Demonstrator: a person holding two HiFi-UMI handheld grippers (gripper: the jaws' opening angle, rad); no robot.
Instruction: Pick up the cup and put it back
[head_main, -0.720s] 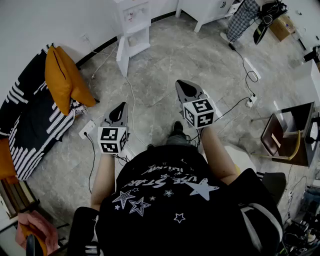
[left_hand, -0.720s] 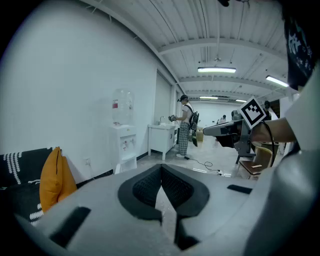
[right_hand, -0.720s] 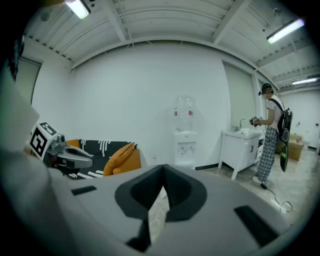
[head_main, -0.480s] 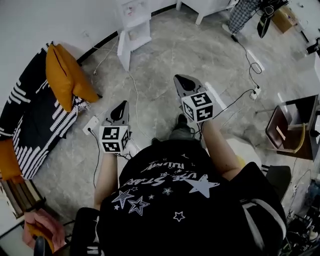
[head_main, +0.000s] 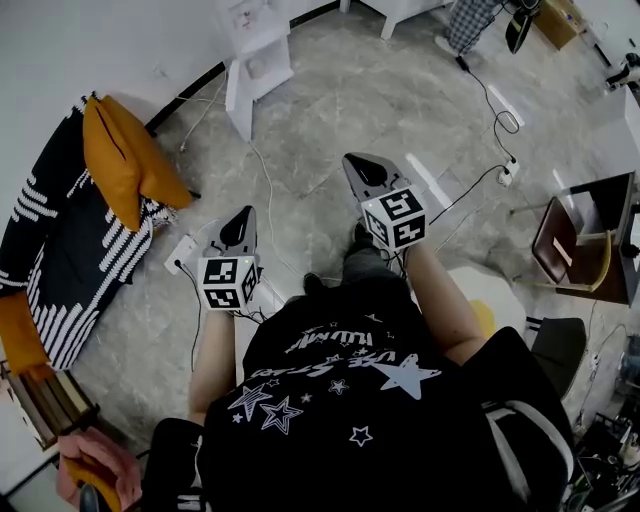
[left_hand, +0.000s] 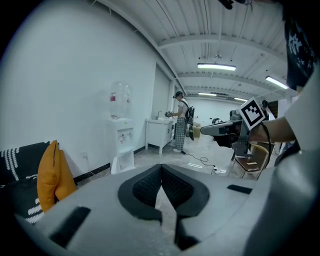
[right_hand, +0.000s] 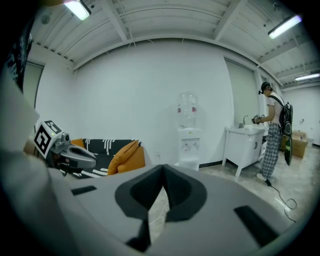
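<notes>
Head view showed no cup anywhere: none on the grey stone floor (head_main: 330, 100), and none by the water dispenser (head_main: 255, 55) at the top of the frame. Neither gripper view turned one up either, though the things on the white cabinet (right_hand: 245, 142), at the right of the right gripper view, were too small to tell. The left gripper (head_main: 243, 216) had its fingers (left_hand: 145, 187) clenched tip to tip with nothing between them. The right gripper (head_main: 352, 162) was likewise clenched and empty. Both were held out at mid-frame, side by side but apart, tipped slightly down over bare floor. By my reading no step of the task was in hand: either the pickup had not begun or the cup was already back, and the pictures did not settle which.

Open room lay ahead, toward the top of the frame, where the floor ran clear up to the dispenser. The sofa (head_main: 50, 250) with its orange cushion (head_main: 125, 155) closed off the left edge. A power strip (head_main: 183, 250) and its cable lay on the floor near the left gripper, a likely snag underfoot. More cables (head_main: 490, 100) trailed toward the upper right, and a brown chair (head_main: 575, 245) stood at the right edge. Another person (right_hand: 272, 127) stood at the cabinet, well apart.
</notes>
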